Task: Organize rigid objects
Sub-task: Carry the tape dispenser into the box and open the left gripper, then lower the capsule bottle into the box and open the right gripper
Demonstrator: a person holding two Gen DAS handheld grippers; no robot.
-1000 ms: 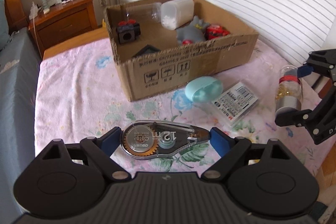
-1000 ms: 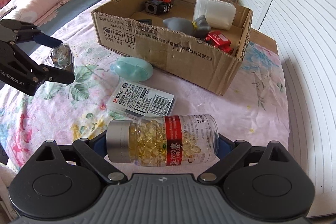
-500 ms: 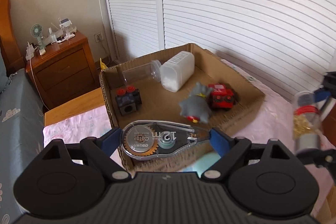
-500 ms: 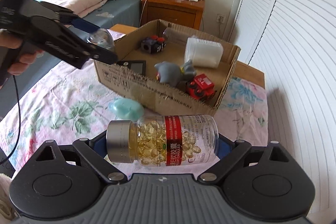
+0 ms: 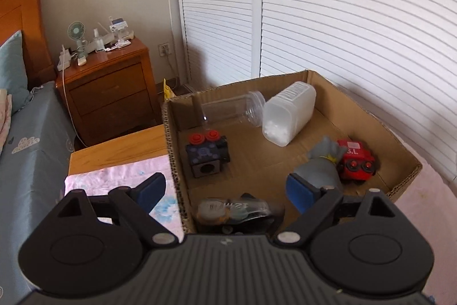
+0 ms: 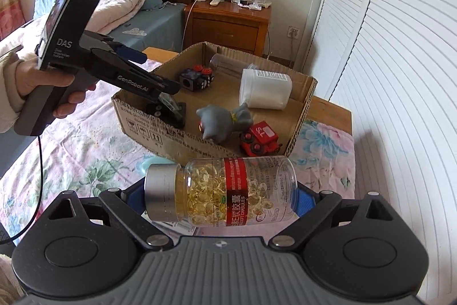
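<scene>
**Release over the box**

The left gripper (image 5: 225, 190), jaws just opened, had let the correction tape (image 5: 234, 212) fall into the cardboard box (image 6: 302, 110). The right gripper (image 6: 221, 197) clamped the capsule bottle (image 6: 221, 190) short of the box; next, carry it over the rim.

One cardboard box (image 5: 400, 153) – two toy cars (image 5: 357, 163), one capsule bottle (image 6: 225, 190), two tools (image 6: 142, 70).

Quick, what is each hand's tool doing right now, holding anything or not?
Left tool: jaws just opened, open; correction tape dropping free into the cardboard box.
Right tool: closed on the capsule bottle.
</scene>
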